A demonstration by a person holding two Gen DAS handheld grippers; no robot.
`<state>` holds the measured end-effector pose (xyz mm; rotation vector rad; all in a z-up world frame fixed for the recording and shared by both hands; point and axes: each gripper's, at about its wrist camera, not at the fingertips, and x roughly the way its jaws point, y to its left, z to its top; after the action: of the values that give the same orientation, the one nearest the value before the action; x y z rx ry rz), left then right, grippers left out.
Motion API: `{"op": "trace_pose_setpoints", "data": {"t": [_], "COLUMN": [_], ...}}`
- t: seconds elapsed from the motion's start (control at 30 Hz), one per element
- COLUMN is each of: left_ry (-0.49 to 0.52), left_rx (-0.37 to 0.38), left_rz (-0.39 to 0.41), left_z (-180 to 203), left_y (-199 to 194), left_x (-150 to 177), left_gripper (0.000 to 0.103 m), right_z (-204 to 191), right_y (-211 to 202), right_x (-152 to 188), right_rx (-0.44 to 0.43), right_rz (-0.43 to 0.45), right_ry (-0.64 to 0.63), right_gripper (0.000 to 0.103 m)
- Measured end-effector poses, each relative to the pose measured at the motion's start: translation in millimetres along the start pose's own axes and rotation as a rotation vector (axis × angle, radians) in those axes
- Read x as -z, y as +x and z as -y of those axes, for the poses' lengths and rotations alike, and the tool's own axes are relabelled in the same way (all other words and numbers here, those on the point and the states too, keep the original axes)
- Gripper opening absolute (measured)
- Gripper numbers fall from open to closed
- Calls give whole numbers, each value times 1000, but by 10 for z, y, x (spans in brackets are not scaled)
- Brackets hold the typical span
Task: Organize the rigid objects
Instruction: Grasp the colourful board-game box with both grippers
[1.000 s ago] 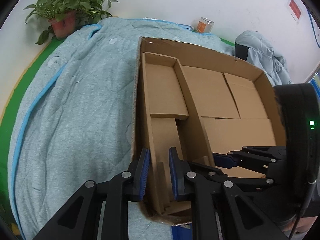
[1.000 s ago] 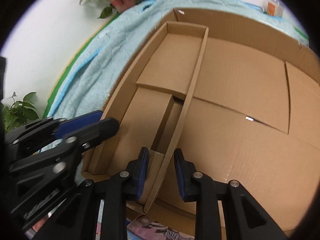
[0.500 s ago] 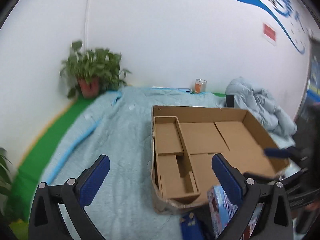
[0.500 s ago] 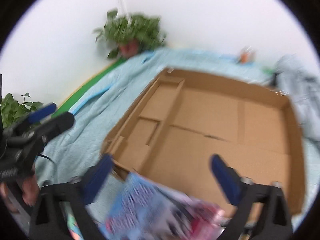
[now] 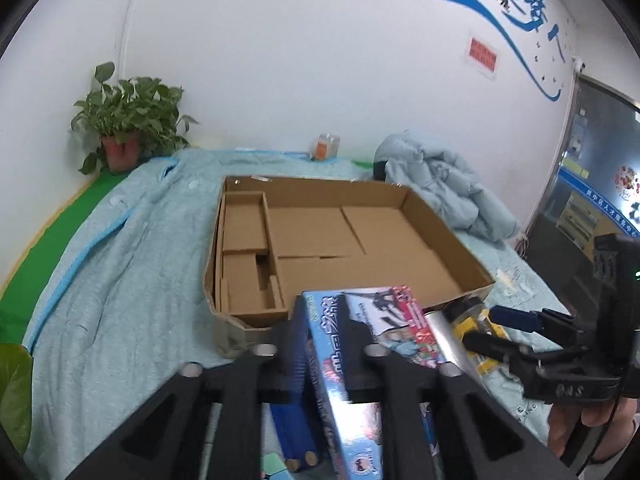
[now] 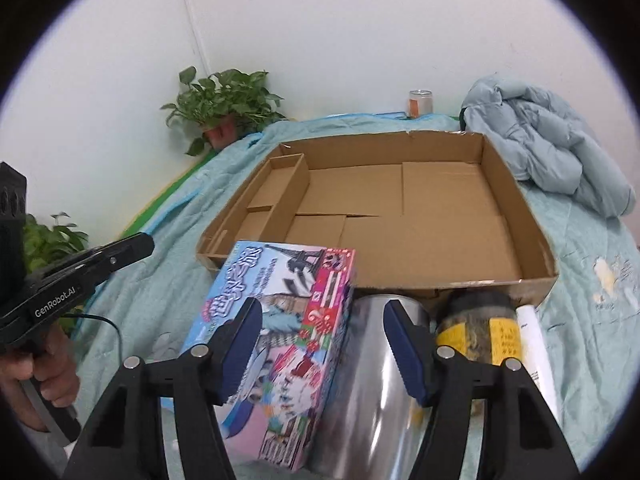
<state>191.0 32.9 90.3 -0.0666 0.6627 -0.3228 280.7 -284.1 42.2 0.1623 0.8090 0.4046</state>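
Note:
A shallow cardboard carton (image 5: 440, 232) (image 6: 532, 236) with a narrow divided compartment on its left lies on the light-blue blanket. In front of it lie a colourful printed box (image 5: 332, 364) (image 6: 288, 320), a silver cylinder (image 6: 376, 384) (image 5: 444, 338) and a yellow-labelled jar (image 6: 480, 332) (image 5: 478, 320). My left gripper (image 5: 326, 340) is closing, with the box's blue side showing between its jaws. In the right wrist view the left gripper (image 6: 136, 246) stands clear to the left of the box. My right gripper (image 6: 324, 344) (image 5: 486, 326) is also closing, hovering over the box's right edge and the cylinder, pads touching neither.
A white tube (image 6: 536, 344) lies right of the jar. A potted plant (image 5: 128, 136) and a small orange jar (image 5: 326, 146) stand by the back wall. A padded jacket (image 6: 552, 148) lies at the back right. Blue rolls (image 5: 292, 432) lie near the front edge.
Both grippers drew back and up from the carton's divider, opened wide, then narrowed. The printed box, cylinder and jar came into view beneath them.

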Motion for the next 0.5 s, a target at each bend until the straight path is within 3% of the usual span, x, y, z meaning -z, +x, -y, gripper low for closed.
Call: {"op": "trace_pose_setpoints", "data": {"t": [0.03,0.07,0.1,0.2,0.4,0.5], "left_ry": [-7,-26,-50,-80,-153,-165], "left_rx": [3,2,18,106,206,221], "left_rz": [-13,-11,-25,-122,-236,-303], "left_z": [36,13,10,-68,-204,-183], "left_y": [-11,-24,-3,206,621,823], "left_x": [24,46,82,138,248,297], "left_gripper": [103,99,103,102,102,102], "right_z": [-1,-11,-21,-84,-206,-187], "right_y": [-13,-25,-24,32,162,308], "right_x": [26,54,80,171,274,295], "right_rx": [-6,-11,-17,-64,-117,-124], "right_rz": [1,2,-8,-72,-124,-166], "right_ry": [-8,-20,-29,-53,-68,-48], "right_gripper": [103,102,102,102,102,102]}}
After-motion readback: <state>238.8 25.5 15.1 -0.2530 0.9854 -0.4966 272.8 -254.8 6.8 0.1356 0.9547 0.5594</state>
